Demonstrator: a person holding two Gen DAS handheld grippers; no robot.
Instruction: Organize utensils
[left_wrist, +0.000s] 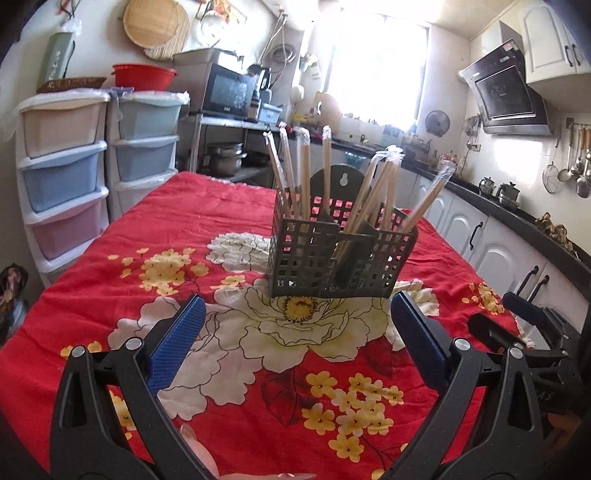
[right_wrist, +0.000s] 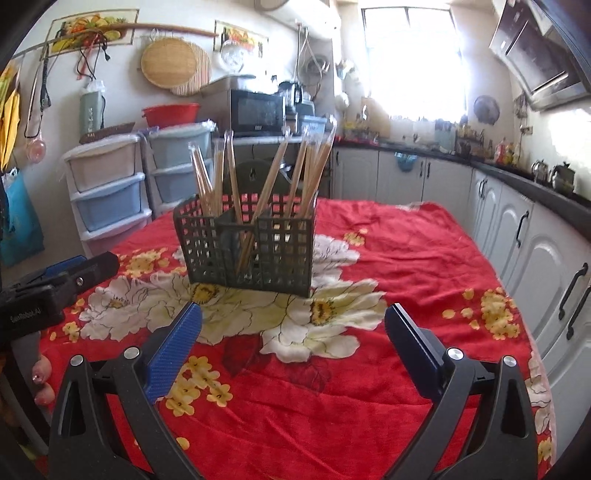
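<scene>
Both grippers hover spread and empty above the table (left_wrist: 229, 206), which is draped in a soft red cloth printed with white and yellow flowers; its plush, wrinkled surface would let light items sink and slide a little. No loose utensil shows on the cloth in either view, so the sorting looks largely done, or the next item lies out of frame.

Standing near the middle of the table is the dark grey plastic lattice caddy (left_wrist: 314, 258), a boxy holder with square holes, inner dividers and a rounded hanging tab at the back. It rests upright on the large white flower. Because the walls are thin and the cloth yields, any push against it would likely tip or skid it; steadying one wall with one gripper while the other works would be prudent.

Leaning inside its compartments are the pale wooden chopsticks in clear plastic sleeves (left_wrist: 327, 166), slim, smooth rods fanning outward at different angles. The sleeves look slippery, so a pinch low on a pair, square across both sticks, should hold better than one at the crinkled tips.

Nearest the lens, the left gripper (left_wrist: 297, 343) and the right gripper (right_wrist: 293, 343) each show ribbed blue pads on black arms, jaws wide apart, pointed at the caddy.
</scene>
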